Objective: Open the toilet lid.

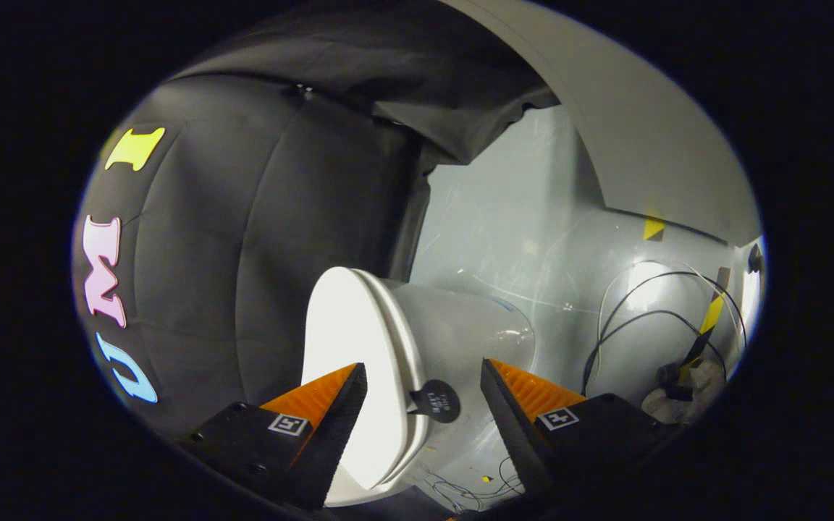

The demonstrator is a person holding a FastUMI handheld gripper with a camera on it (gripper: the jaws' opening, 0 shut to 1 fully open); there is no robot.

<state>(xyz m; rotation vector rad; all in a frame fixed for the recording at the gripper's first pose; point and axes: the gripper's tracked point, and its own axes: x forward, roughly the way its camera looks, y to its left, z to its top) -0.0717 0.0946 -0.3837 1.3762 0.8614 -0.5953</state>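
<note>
Toilet lid (348, 362) shows to us as a smooth, glossy white oval, brightly lit, with a rounded rim; it lies between our two fingers and just ahead of them, close against the seat (406, 376), which runs alongside it as a second, thicker white band. A small round black tab (437, 401) with a short stem sticks out from the edge of that band, in the gap between the fingers. Behind lid and seat swells the bowl (468, 325), a rounded body of shiny pale plastic or ceramic, we cannot tell which, with soft reflections.

Our gripper (424, 383) stands spread wide: the two fingers (330, 401) are well apart, each a black wedge faced with ribbed orange padding, and each carries a small square marker. We see the left finger in front of the lid's face and the right finger off the bowl's side; whether either touches, we cannot tell.

On the lid's far side hangs the booth's black cloth wall (243, 239), matt and creased. On the bowl's side stretches a grey, scuffed, faintly shiny floor (504, 217), open near the bowl, with thin black and white cables (649, 311) looping farther off and a yellow-and-black striped strip (706, 325) beside them.
</note>
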